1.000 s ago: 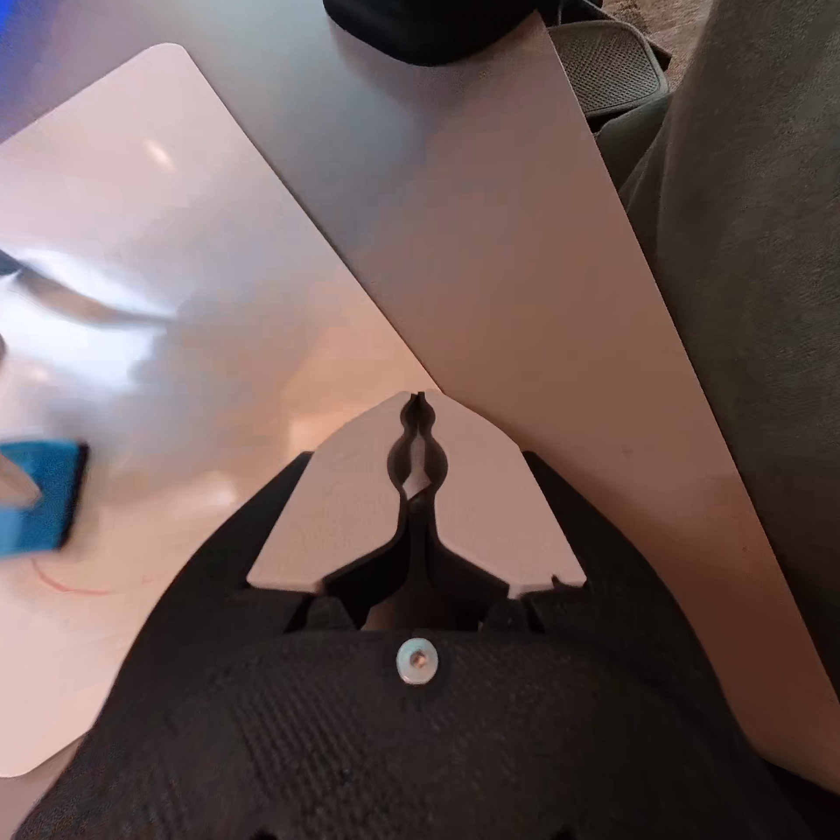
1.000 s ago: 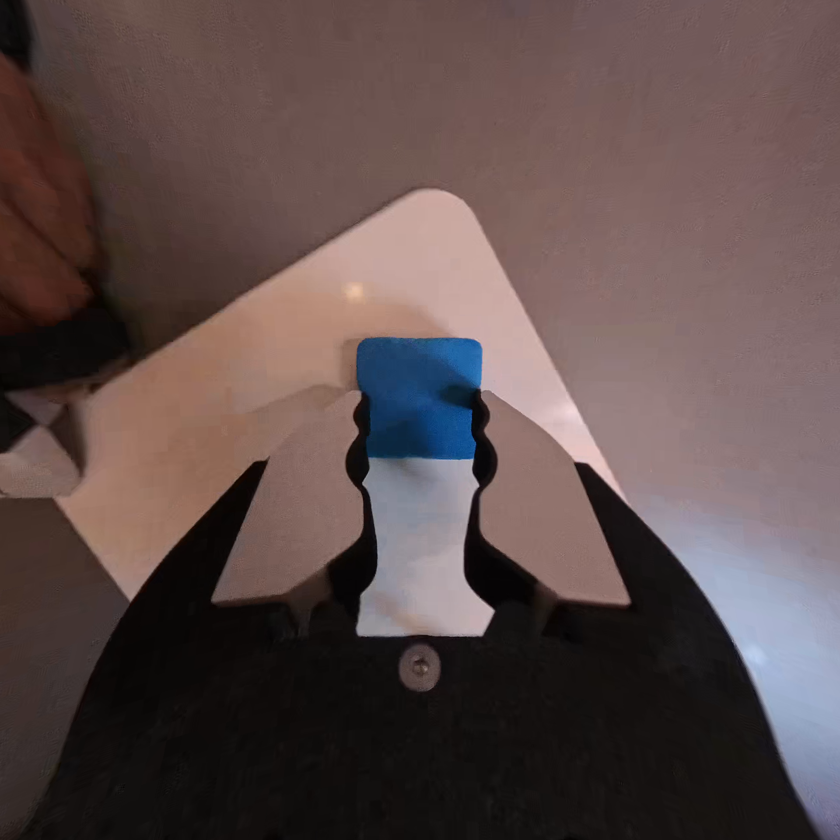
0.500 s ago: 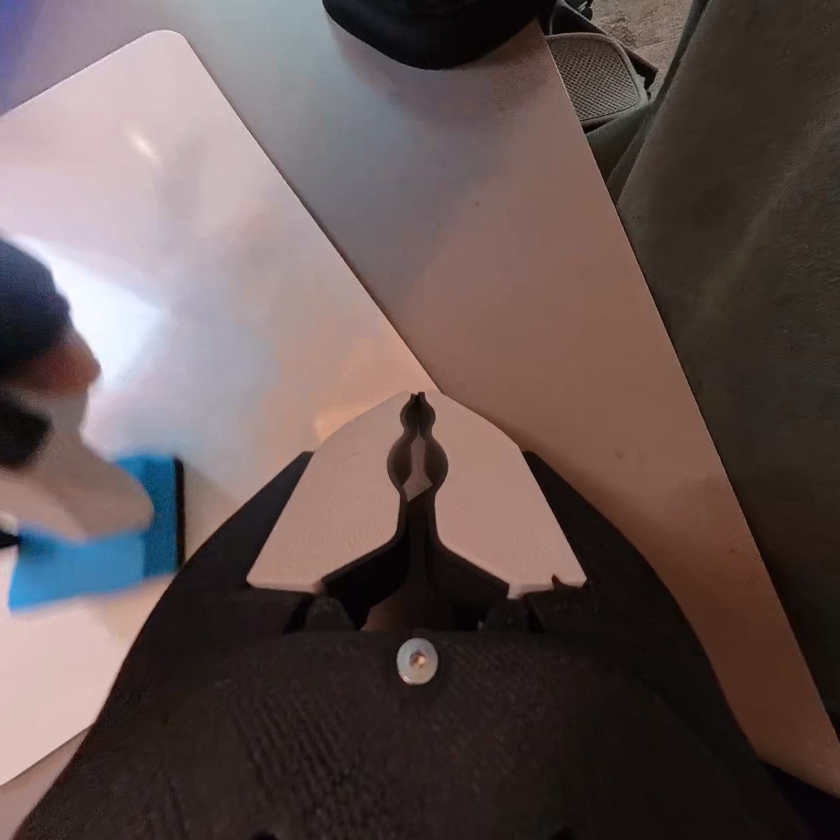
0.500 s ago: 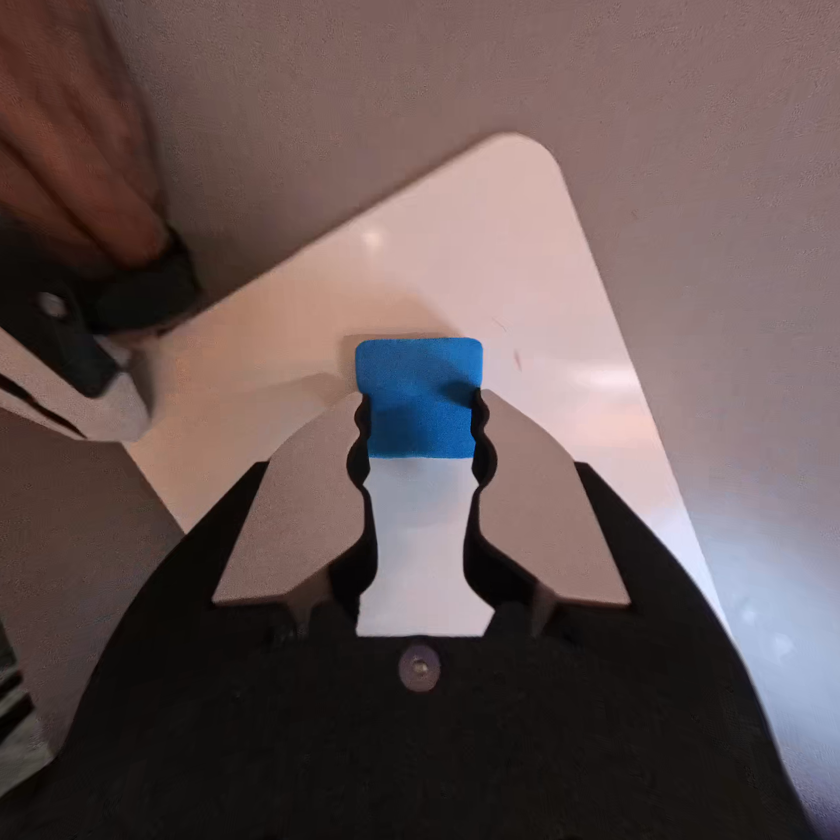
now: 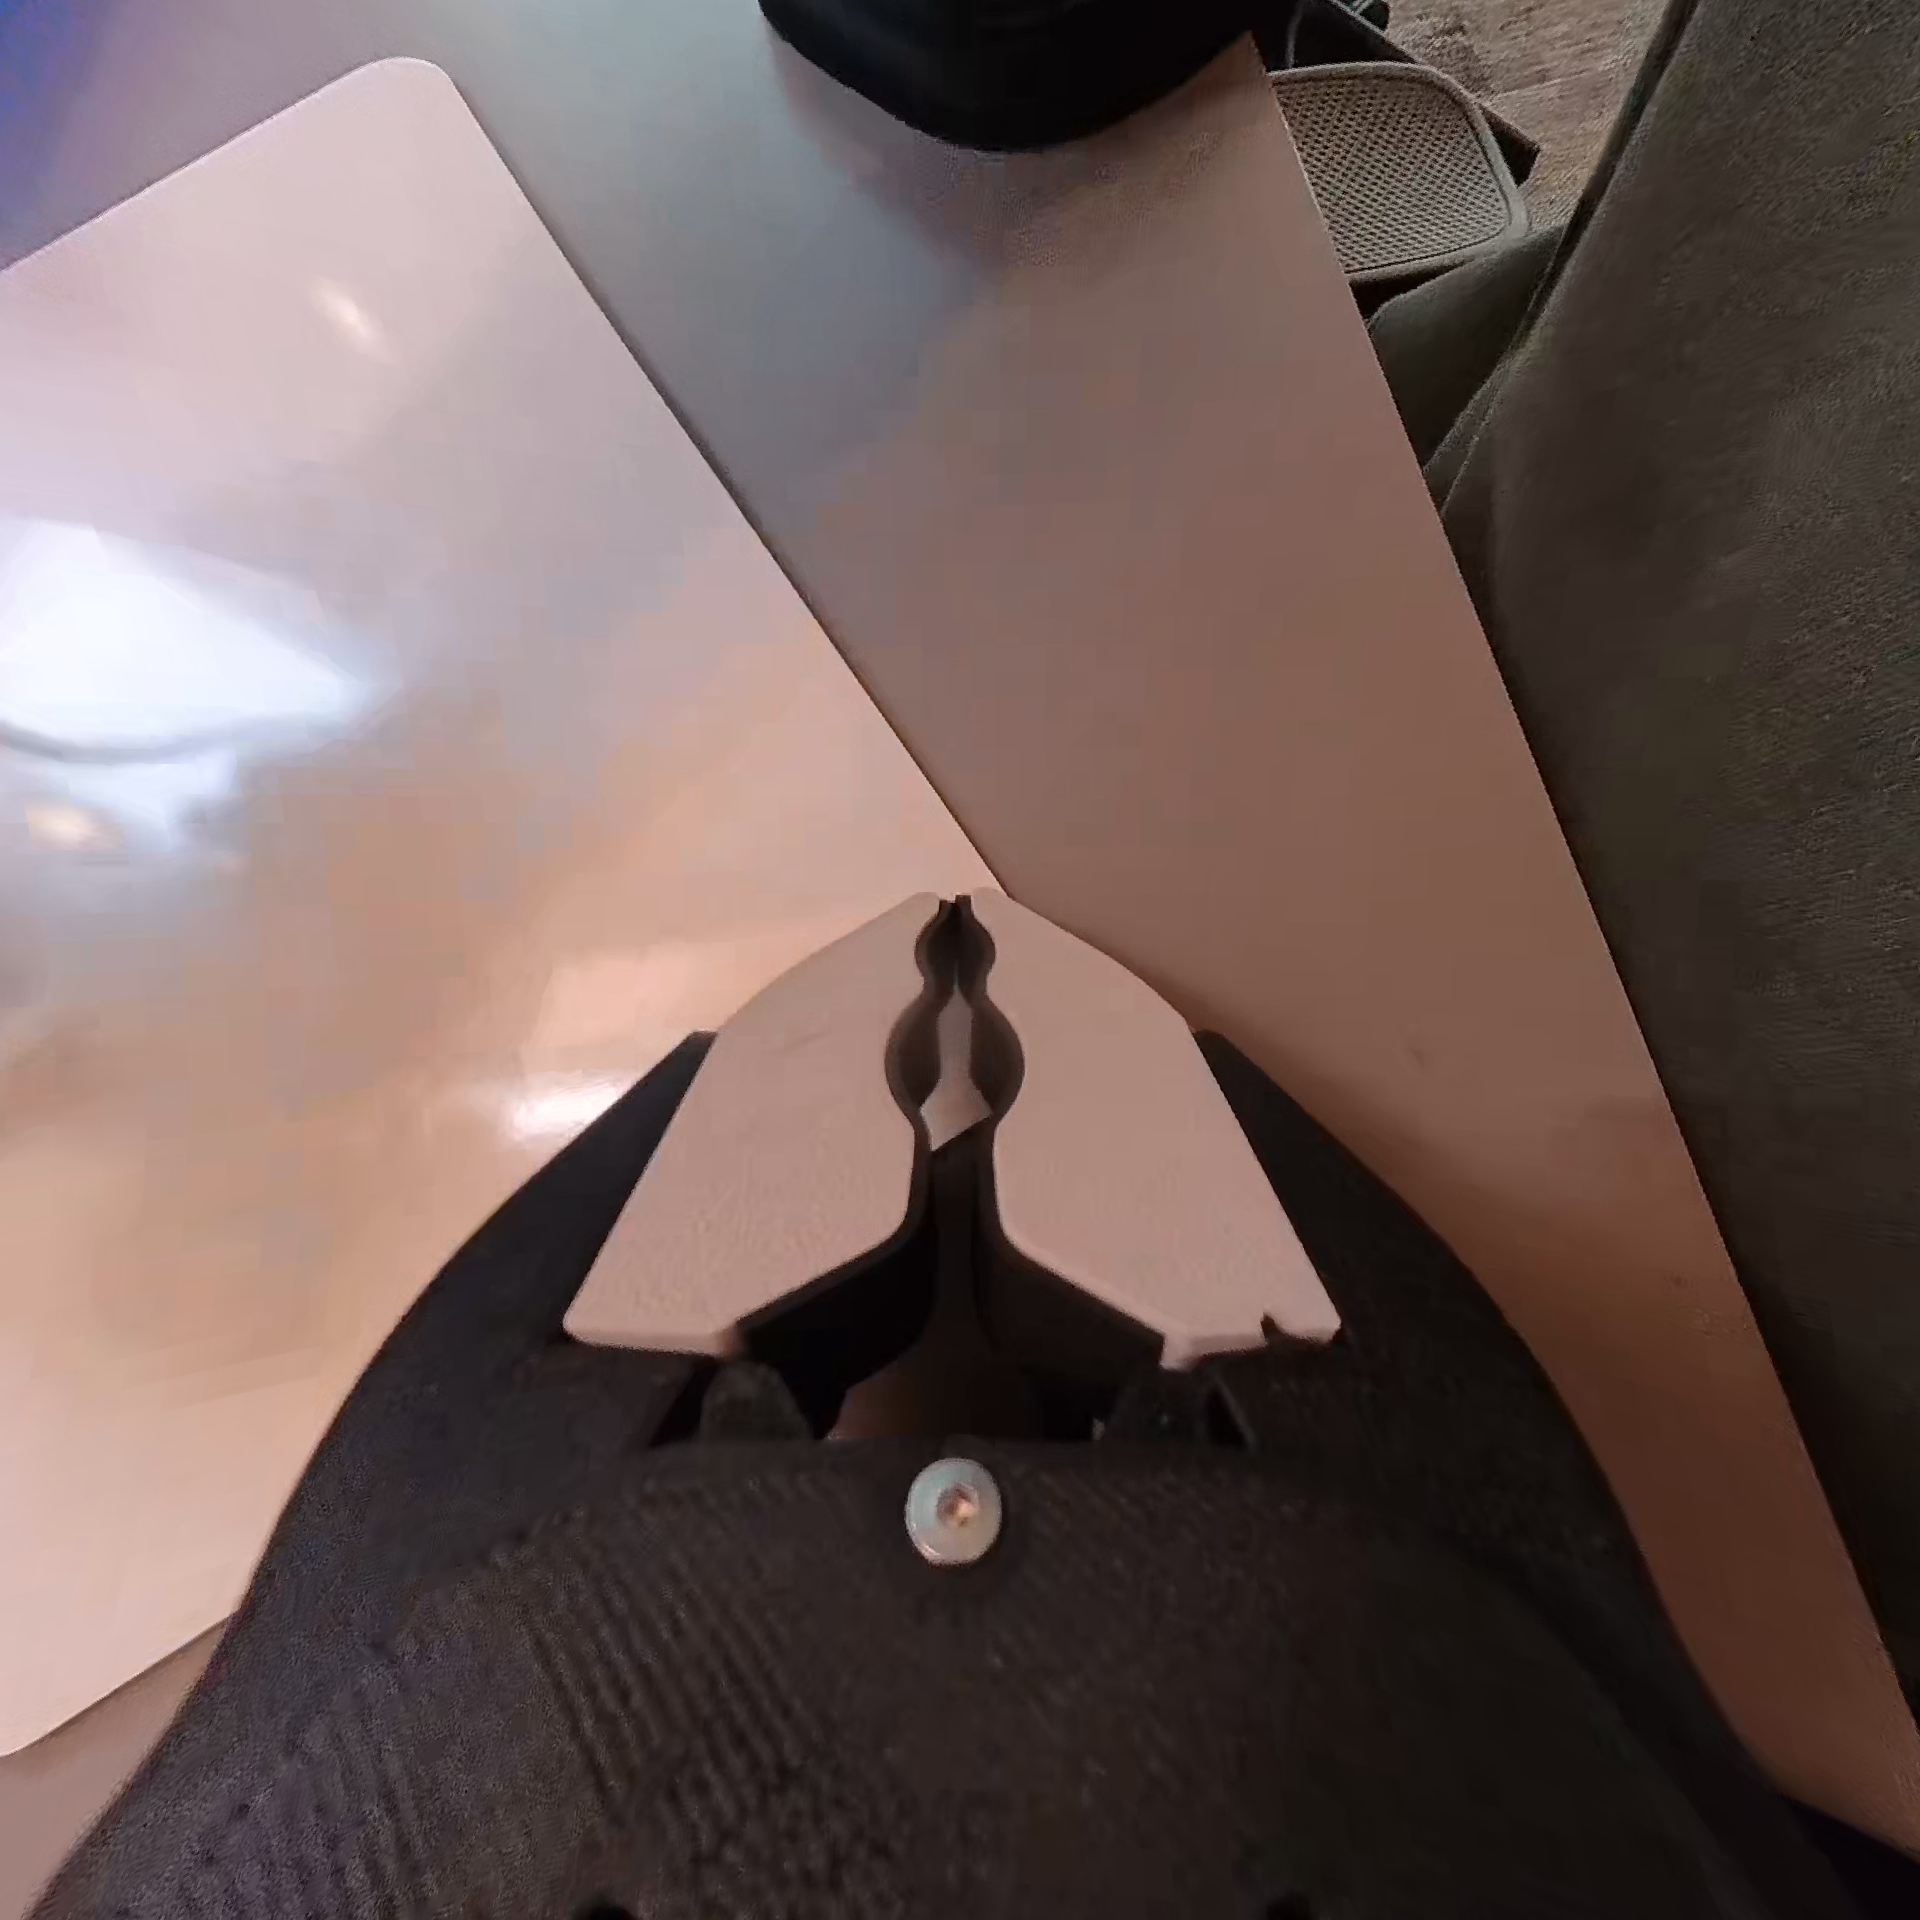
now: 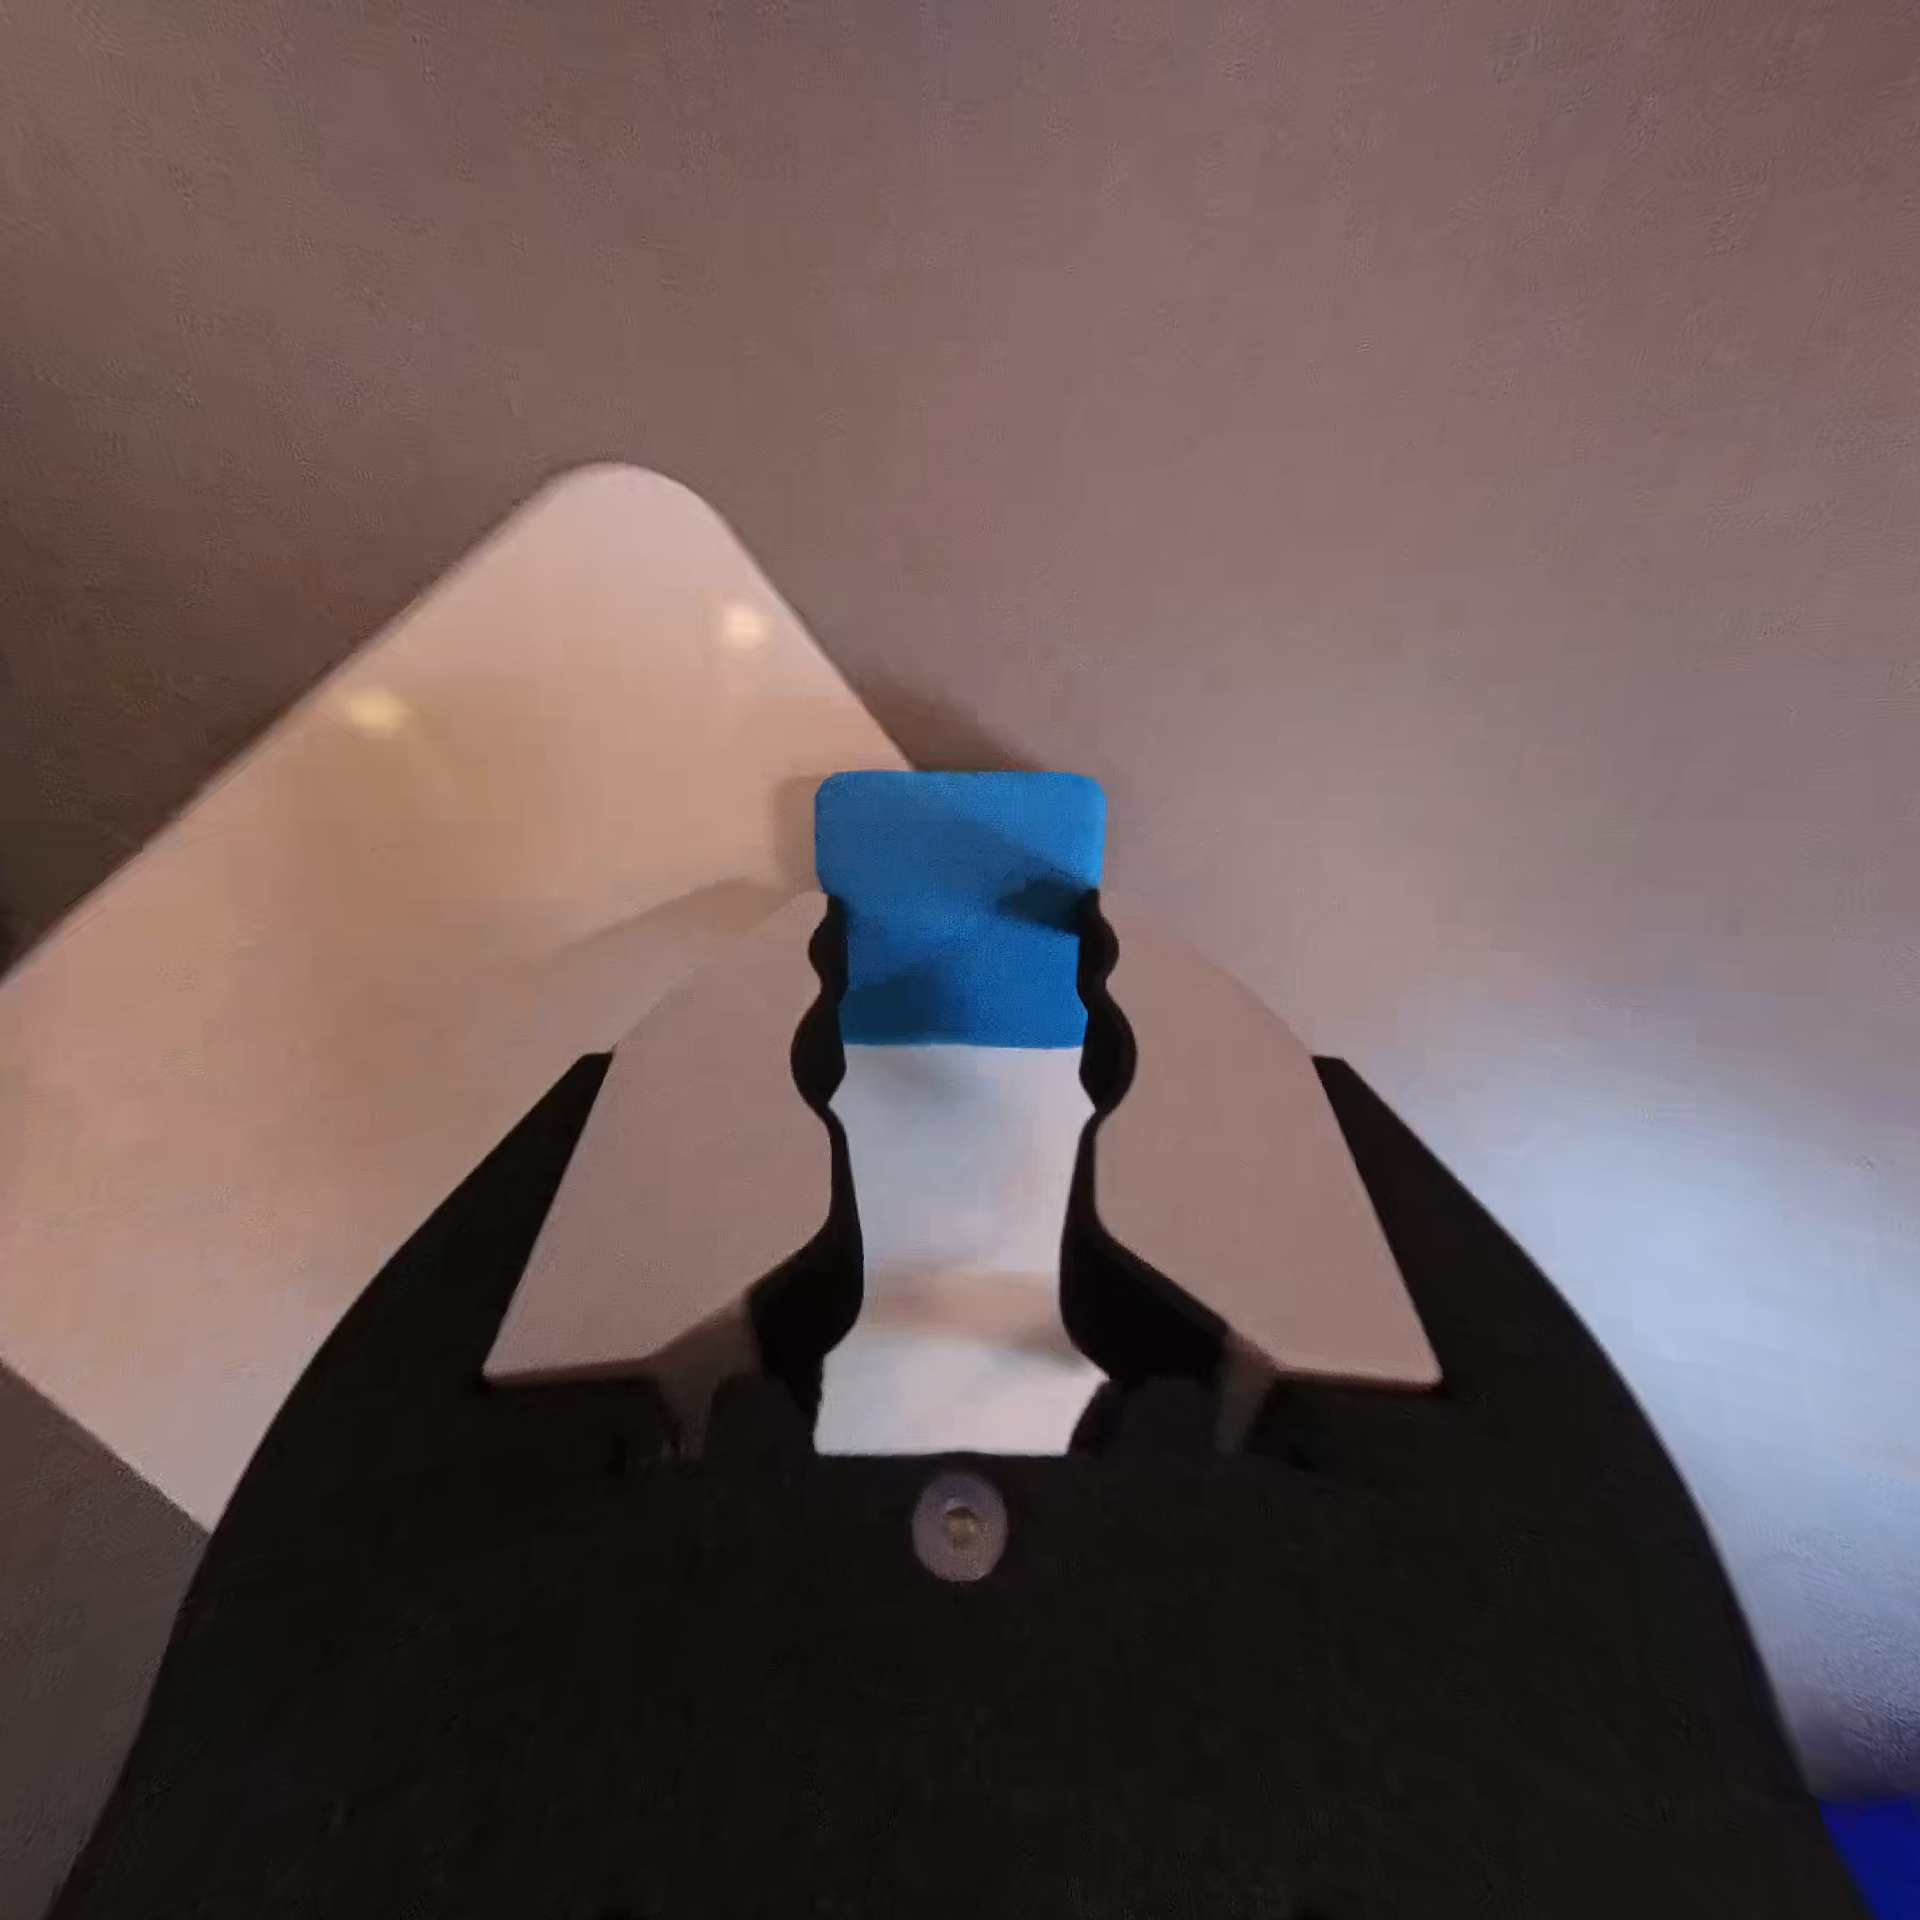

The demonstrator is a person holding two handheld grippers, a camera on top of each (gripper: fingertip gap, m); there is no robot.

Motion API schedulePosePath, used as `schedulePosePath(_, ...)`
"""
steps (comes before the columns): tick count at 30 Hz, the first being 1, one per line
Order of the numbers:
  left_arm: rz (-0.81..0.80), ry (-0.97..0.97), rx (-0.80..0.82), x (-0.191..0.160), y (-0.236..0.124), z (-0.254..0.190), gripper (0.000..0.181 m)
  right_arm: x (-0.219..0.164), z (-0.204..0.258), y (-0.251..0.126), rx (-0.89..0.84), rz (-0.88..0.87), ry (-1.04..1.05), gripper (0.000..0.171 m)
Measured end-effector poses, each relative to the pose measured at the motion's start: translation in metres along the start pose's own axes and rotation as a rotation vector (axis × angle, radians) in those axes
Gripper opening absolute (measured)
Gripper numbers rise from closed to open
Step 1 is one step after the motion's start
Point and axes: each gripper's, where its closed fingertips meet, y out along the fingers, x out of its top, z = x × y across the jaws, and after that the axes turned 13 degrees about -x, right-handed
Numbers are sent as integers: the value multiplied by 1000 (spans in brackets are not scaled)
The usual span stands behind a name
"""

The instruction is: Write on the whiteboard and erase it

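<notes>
- Looking along the left gripper [image 5: 956, 914], we see its pale fingers [image 5: 790, 1132] clenched tip to tip with nothing between them, poised at the near edge of the whiteboard [image 5: 312, 727].
- We find the whiteboard lying flat on the grey table [image 5: 1091, 520], filling the view from nine to twelve o'clock; its glossy face carries light reflections, and we can make out no marks on the part that shows.
- At twelve o'clock we see a black object [image 5: 997, 62] at the table's far edge, cut off by the frame; we cannot tell what it is.
- At one o'clock a mesh chair seat [image 5: 1392, 166] shows beyond the table, and a stretch of dark green fabric [image 5: 1714, 727] runs down the three o'clock side.
- Turning to the right wrist view, we see the right gripper [image 6: 961, 914] grasping a blue eraser [image 6: 956, 894], its wavy finger edges pressed against the eraser's two sides.
- We place the eraser at the board's right-hand edge, straddling whiteboard [image 6: 416, 883] and table [image 6: 1351, 416]; whether it touches the surface we cannot tell.
- The board spreads toward nine and ten o'clock, its rounded corner pointing toward eleven o'clock.
- A small blue patch [image 6: 1870, 1860] sits at five o'clock, too cropped for us to identify.
</notes>
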Motion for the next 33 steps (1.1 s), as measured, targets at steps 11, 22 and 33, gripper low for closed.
schedulePosePath(11, -5, -12, -7, 2, 2, 0, 0, -27, 113, -41, 116, -95, -185, 44)
schedulePosePath(22, 3, 3, 2, 1, 1, -1, 0, -189, -45, -71, -191, 193, 443, 45)
schedulePosePath(33, 7, -36, -4, -1, -4, 2, 0, -91, 94, -64, 55, -77, 18, 45)
